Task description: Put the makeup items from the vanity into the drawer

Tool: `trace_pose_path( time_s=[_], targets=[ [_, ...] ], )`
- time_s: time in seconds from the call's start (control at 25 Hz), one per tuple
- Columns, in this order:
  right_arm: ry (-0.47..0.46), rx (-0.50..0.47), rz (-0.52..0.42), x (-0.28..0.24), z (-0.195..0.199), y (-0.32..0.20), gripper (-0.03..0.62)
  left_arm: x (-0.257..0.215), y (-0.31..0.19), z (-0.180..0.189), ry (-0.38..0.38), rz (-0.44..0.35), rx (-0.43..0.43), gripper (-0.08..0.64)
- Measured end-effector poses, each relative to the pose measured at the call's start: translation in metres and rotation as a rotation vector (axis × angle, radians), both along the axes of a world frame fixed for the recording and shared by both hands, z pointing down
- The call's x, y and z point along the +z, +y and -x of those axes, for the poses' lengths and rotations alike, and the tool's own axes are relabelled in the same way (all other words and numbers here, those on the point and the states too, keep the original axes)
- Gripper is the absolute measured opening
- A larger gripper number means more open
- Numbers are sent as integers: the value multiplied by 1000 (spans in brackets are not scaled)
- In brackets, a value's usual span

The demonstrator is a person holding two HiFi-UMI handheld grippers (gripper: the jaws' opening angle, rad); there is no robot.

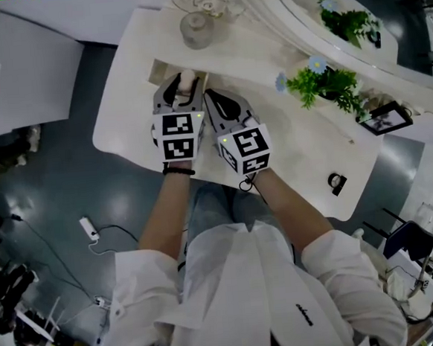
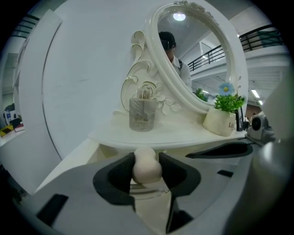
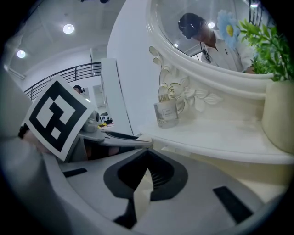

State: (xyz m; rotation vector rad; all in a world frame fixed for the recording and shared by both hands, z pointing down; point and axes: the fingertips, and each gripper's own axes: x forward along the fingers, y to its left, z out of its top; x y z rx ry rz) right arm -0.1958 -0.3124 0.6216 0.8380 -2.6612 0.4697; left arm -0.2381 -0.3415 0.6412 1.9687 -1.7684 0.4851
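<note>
Left gripper (image 2: 147, 160) is clamped on a beige makeup sponge (image 2: 146, 170), with both pads touching its sides. Sponge sits over the open drawer (image 1: 159, 70) at the vanity (image 1: 289, 148) front edge. Right gripper (image 3: 149, 152) is just beside the left one, its jaws closed tip to tip on nothing. Further back on the top: glass jar (image 2: 142, 114), potted plant (image 2: 227, 114), then the oval mirror (image 2: 197, 59).
</note>
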Motion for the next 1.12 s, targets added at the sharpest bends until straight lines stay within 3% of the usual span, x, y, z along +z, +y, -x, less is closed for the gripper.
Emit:
trace_pose_path(
  time_s=[0.28,0.36,0.44,0.56,0.8,1.12],
  targets=[
    [5,21,9,2,-10,1,17,-19,4,2,20,-74,17,236],
    [6,29,9,2,-14,0,17,-22,6,6,-7,-77,9,230],
    [6,34,11,2,-17,0,17,-19,7,6,-32,-59,11,160],
    [9,36,11,3,-20,1,17,-14,8,3,-70,-36,20,132],
    [16,43,16,5,-28,6,17,4,3,4,0,41,6,130],
    [18,67,19,2,-49,11,17,-4,9,1,-32,-40,23,173]
  ],
)
